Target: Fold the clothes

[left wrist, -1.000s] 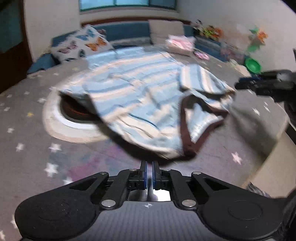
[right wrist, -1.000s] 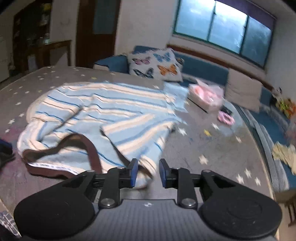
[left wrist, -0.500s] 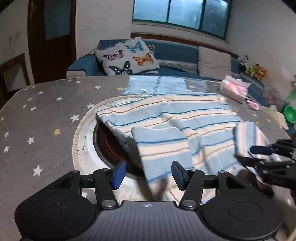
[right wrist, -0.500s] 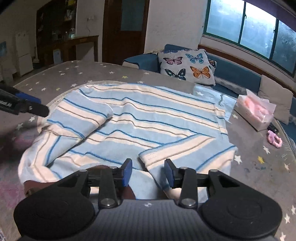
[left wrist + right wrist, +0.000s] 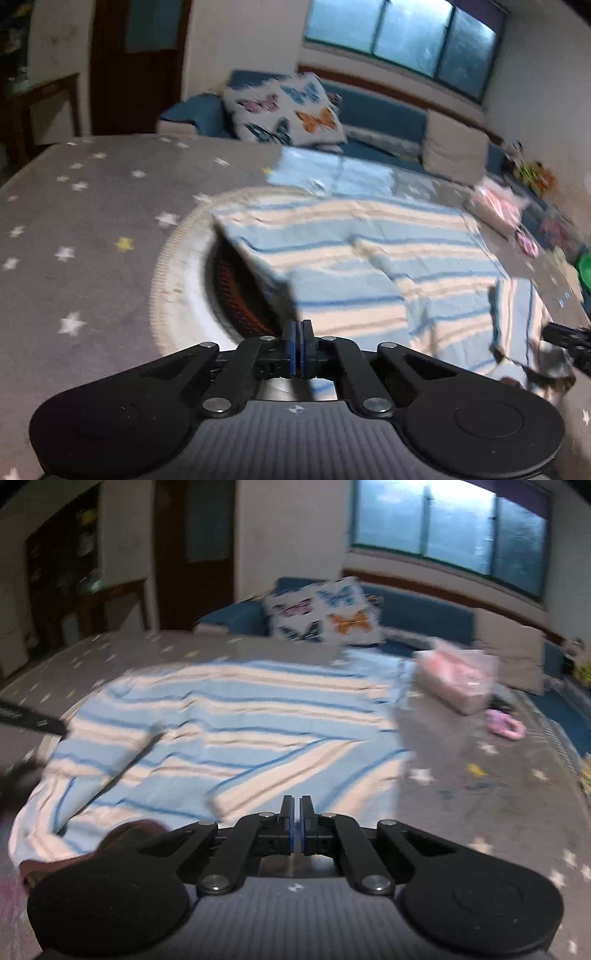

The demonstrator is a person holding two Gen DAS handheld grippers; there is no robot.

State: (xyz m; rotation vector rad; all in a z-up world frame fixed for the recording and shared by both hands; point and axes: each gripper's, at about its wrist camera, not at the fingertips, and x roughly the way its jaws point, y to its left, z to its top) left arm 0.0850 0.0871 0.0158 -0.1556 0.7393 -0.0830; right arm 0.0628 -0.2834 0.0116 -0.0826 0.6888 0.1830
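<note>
A blue and cream striped shirt [image 5: 369,258] with a brown collar [image 5: 133,834] lies spread on the star-patterned grey table cover [image 5: 92,221], both sleeves folded inward. My left gripper [image 5: 300,343] is shut on the shirt's near left edge, and striped cloth shows under its fingers. My right gripper [image 5: 295,823] is shut at the shirt's near right edge. The left wrist view shows it at the far right [image 5: 569,338], with cloth bunched up beside it. Part of the left gripper [image 5: 33,720] shows as a dark bar in the right wrist view. Both views are motion-blurred.
A round white-rimmed opening [image 5: 192,295] in the table shows under the shirt's left side. A pink tissue pack [image 5: 454,679] and a pink ring [image 5: 506,727] lie at the right. A butterfly cushion [image 5: 284,110] and blue sofa [image 5: 384,110] stand behind.
Both grippers were open half a second ago and are now shut at the shirt's near edge. Each has dropped lower and closer to the cloth.
</note>
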